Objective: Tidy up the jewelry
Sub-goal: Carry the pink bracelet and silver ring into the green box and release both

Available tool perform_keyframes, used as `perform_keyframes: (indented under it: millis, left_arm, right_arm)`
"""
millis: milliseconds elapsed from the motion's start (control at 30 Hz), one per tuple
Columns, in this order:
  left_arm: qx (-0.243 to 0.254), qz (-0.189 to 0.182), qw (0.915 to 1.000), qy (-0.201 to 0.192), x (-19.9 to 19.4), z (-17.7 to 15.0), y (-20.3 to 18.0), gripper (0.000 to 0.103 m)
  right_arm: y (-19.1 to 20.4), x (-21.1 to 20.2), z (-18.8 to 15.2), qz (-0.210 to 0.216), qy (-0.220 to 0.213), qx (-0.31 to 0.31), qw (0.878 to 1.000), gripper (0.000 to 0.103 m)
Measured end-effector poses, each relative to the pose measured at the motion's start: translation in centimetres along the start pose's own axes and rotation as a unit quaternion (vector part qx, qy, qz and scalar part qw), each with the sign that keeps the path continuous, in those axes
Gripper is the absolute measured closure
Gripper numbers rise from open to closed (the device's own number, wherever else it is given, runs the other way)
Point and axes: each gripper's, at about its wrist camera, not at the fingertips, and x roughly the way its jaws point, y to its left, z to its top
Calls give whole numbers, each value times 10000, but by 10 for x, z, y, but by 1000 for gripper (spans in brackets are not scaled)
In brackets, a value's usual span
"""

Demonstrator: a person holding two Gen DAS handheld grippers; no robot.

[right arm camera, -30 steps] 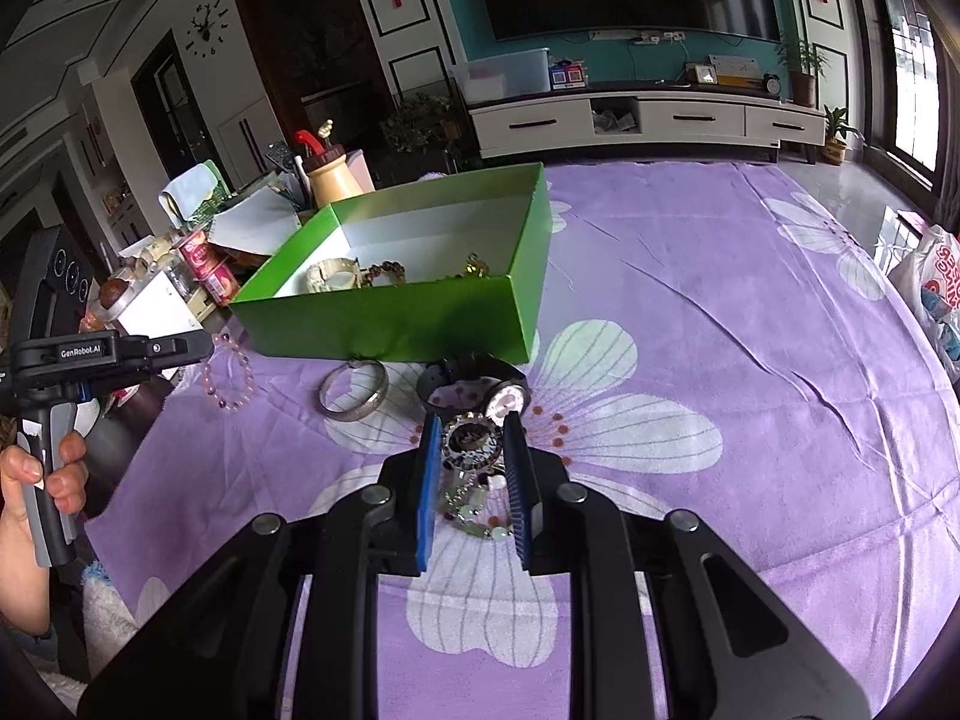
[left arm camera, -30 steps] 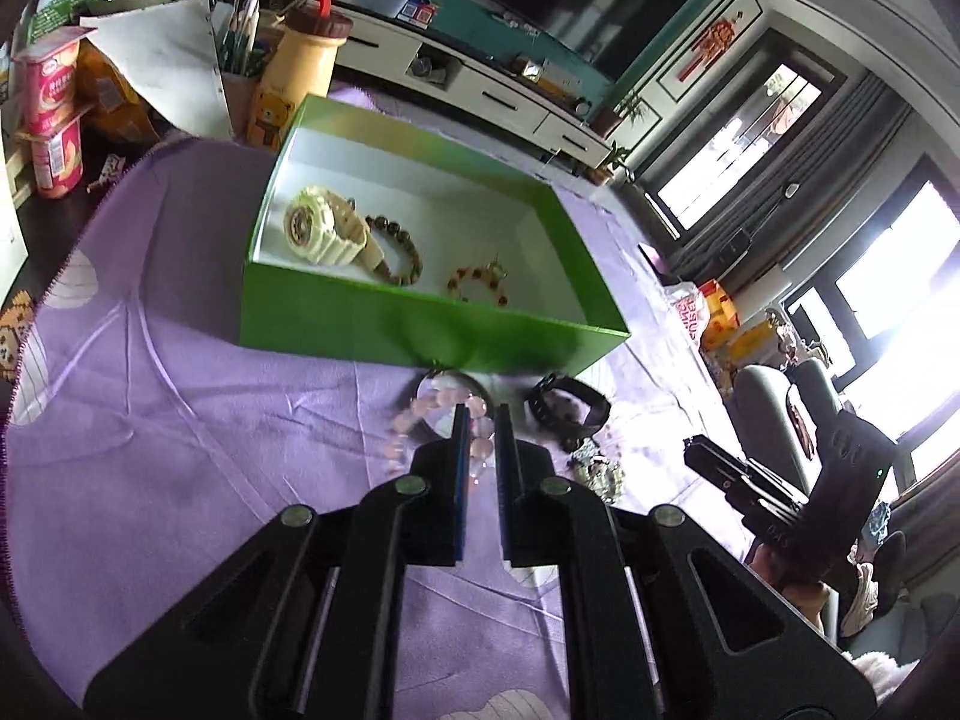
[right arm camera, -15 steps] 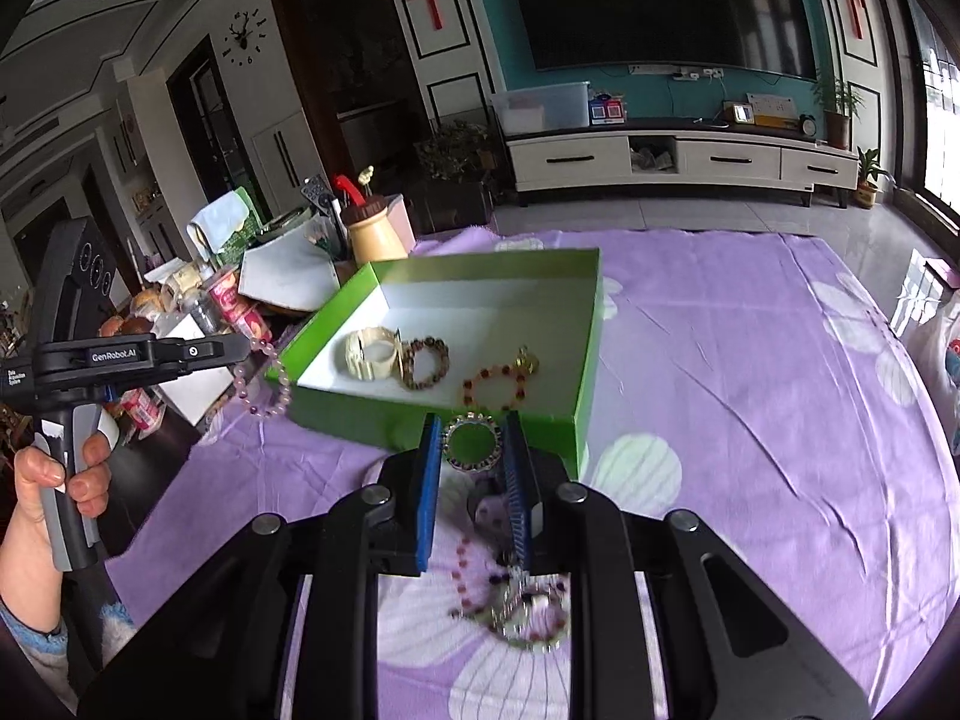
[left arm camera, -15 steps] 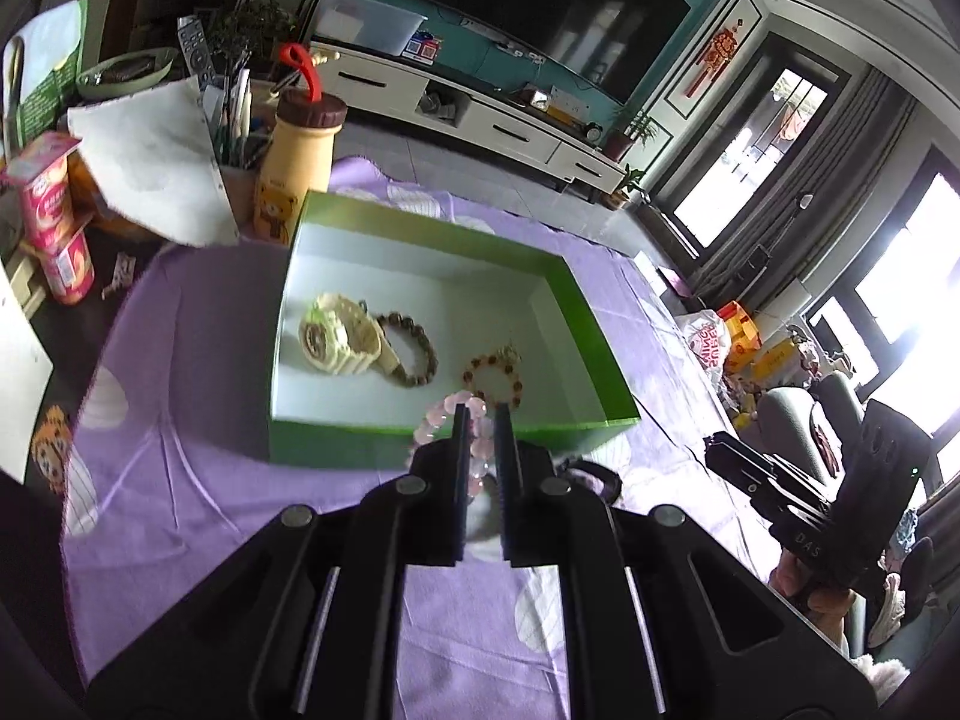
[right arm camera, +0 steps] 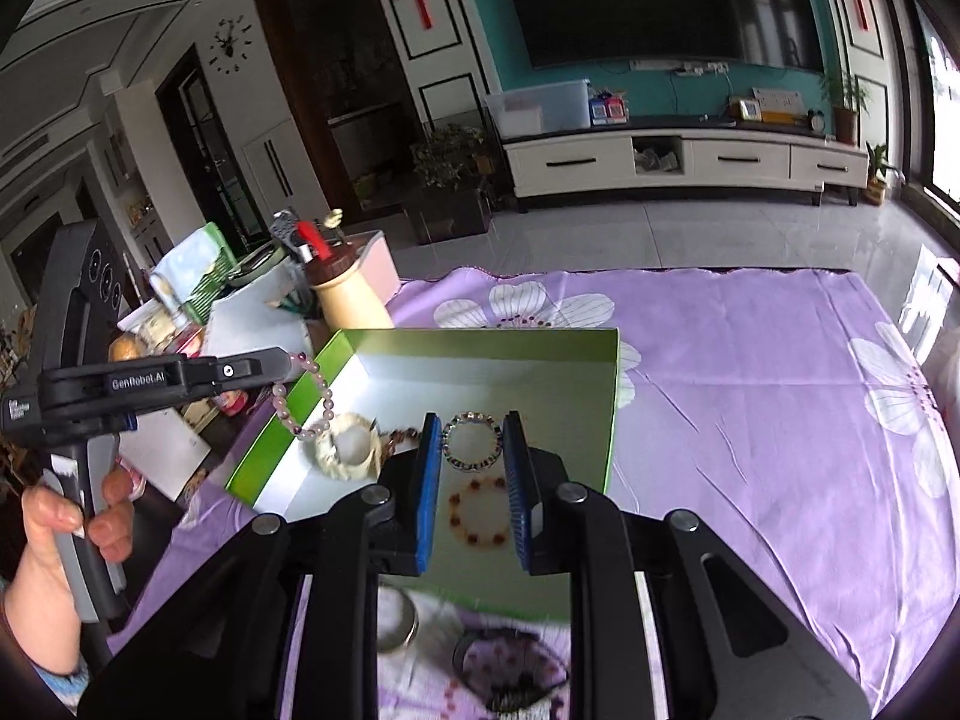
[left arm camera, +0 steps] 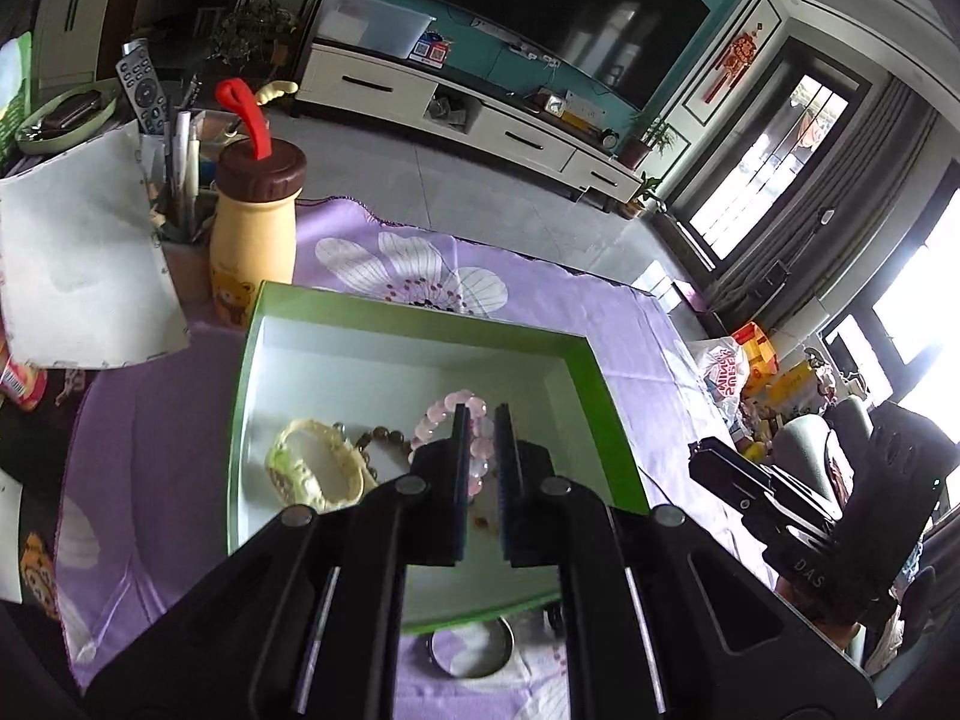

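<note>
the left gripper (left arm camera: 480, 420) is clamped on a pink bead bracelet (left arm camera: 459, 408), held above the open green box (left arm camera: 606, 414). the right gripper (right arm camera: 471, 441) is clamped on a silver ring bracelet (right arm camera: 472, 443) over the same box, where a pale watch (right arm camera: 348, 450) and a red bead bracelet (right arm camera: 480, 513) are lying. a silver bangle (left arm camera: 474, 654) is left on the purple surface (right arm camera: 750, 420), near the box.

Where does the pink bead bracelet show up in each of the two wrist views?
Left wrist view: the pink bead bracelet sits at centre, pinched in the left claw over the green box.
Right wrist view: it hangs at left from that claw's tip.
Shared landmark: the yellow bottle.
</note>
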Motion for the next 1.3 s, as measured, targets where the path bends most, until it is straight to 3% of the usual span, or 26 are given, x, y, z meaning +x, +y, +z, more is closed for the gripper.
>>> perform_keyframes:
  millis: [600, 900, 933, 1000, 1067, 1300]
  left_arm:
    - [-90, 455, 9968, 655, 120, 32, 8, 96]
    - [-1, 660, 9938, 896, 149, 30, 10, 95]
    - [20, 668, 9938, 888, 148, 30, 9, 93]
    - [55, 674, 9941, 846, 145, 31, 5, 73]
    - [104, 692, 9947, 756, 138, 31, 2, 60]
    - [246, 667, 9960, 542, 108, 25, -7, 44]
  right_arm:
    - [-12, 112, 23, -463, 1019, -16, 9937, 82]
    - [-22, 131, 23, -541, 1184, 131, 9914, 78]
    - [-23, 129, 23, -542, 1152, 150, 9918, 76]
    - [-27, 126, 25, -548, 1083, 200, 9924, 70]
    - [-30, 118, 26, -501, 1007, 299, 9932, 68]
    - [-34, 74, 22, -370, 648, 345, 9966, 68]
